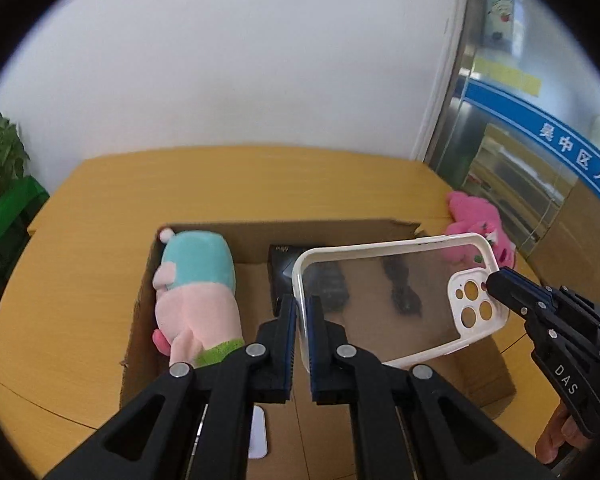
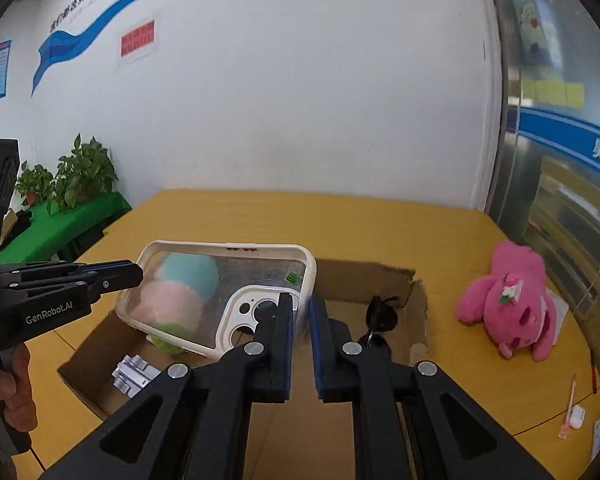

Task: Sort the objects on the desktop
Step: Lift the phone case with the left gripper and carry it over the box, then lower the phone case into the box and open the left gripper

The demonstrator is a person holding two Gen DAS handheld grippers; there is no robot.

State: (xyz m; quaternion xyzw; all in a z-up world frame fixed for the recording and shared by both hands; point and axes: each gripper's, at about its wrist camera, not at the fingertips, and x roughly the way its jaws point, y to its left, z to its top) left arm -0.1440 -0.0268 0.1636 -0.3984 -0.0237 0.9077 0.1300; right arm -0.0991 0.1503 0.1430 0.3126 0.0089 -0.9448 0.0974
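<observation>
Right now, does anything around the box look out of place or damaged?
Two things. The pink plush bear lies flopped on the yellow table, outside the cardboard box, while the pink-and-teal plush is inside. The box's far right corner is ragged and torn. Both grippers hold the phone case above the box.

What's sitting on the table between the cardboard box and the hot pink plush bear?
Nothing: the right wrist view shows only bare yellow wooden table between the open cardboard box and the hot pink plush bear.
</observation>
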